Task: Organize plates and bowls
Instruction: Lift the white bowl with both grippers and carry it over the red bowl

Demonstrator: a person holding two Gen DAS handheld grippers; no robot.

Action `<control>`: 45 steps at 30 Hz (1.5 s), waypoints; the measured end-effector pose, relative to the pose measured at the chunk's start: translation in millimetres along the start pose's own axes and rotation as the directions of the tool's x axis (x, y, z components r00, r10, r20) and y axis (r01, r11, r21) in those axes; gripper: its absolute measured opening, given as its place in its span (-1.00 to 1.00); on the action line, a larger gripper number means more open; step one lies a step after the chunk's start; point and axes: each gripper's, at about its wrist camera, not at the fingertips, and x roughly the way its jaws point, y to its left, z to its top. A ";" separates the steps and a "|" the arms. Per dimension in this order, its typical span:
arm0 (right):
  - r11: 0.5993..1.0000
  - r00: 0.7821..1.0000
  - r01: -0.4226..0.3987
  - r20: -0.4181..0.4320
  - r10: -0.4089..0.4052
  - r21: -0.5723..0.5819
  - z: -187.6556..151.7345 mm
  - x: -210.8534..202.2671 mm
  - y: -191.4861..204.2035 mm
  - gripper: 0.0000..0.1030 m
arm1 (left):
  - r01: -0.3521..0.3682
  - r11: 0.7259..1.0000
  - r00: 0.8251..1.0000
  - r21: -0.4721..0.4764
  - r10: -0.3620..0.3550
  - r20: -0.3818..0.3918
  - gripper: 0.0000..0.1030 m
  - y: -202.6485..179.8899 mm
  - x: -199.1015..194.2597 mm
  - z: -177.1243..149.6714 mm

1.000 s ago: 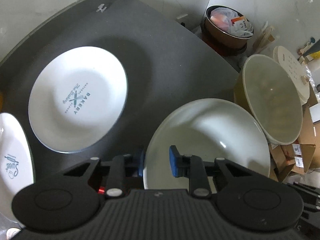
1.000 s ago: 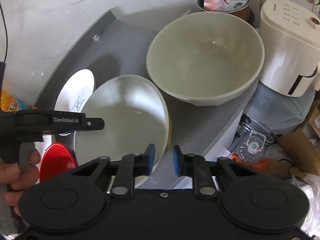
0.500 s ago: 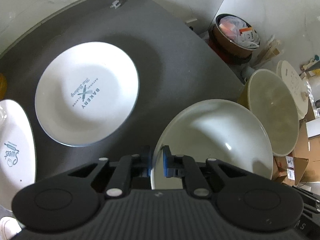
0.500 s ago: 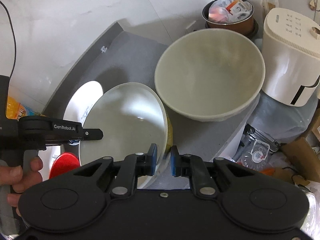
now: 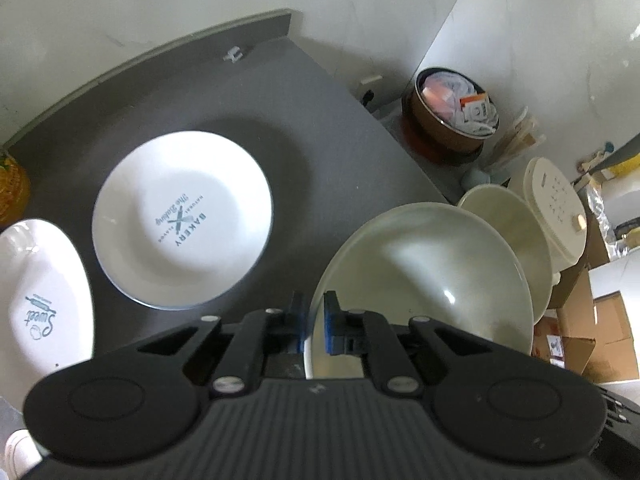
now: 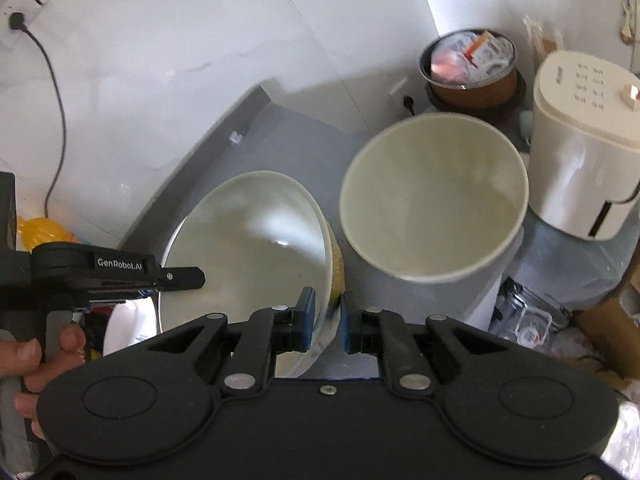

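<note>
Grey counter (image 5: 208, 92), shallow bowl's (image 5: 424, 280) rim between both grippers' pads (left (image 5: 314, 326), right (image 6: 325, 320)).

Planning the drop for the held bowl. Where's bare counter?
Bare grey counter lies behind the white BAKERY plate, up to the raised back edge, and right toward the counter's edge. Crowded: left, where the white Sweet plate sits close beside it, and right, by the deep cream bowl.

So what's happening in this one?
A person is sorting dishes on a grey counter. Both tools grip the same pale bowl: the left tool on one rim edge, the right tool on another. A deeper bowl sits beside it, and a white Bakery plate lies flat.
</note>
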 end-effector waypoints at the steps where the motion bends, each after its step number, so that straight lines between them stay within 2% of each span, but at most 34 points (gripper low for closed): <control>1: 1.000 1.000 -0.005 0.006 0.005 -0.006 1.5 -2.0 0.8 -0.75 | 0.002 1.000 1.000 -0.003 -0.002 0.005 -0.87 0.9 -3.2 0.1; 13: 0.993 0.997 -0.072 0.031 0.076 -0.096 12.2 -16.1 29.6 -0.75 | -0.017 0.998 0.997 -0.062 0.022 0.076 -0.88 17.3 -45.7 -7.8; 20: 0.981 0.994 -0.109 -0.005 0.109 -0.160 7.1 -13.8 50.0 -0.75 | -0.033 0.992 0.994 -0.118 0.045 0.104 -0.88 38.0 -65.3 -22.5; 32: 0.962 0.987 -0.151 -0.080 0.136 -0.226 -7.6 -6.5 74.7 -0.75 | -0.082 0.977 0.991 -0.196 0.100 0.084 -0.88 65.0 -77.6 -47.8; 45: 0.940 0.973 -0.189 -0.180 0.142 -0.284 -28.5 7.6 92.8 -0.74 | -0.138 0.951 0.988 -0.277 0.150 0.026 -0.88 90.9 -78.5 -81.5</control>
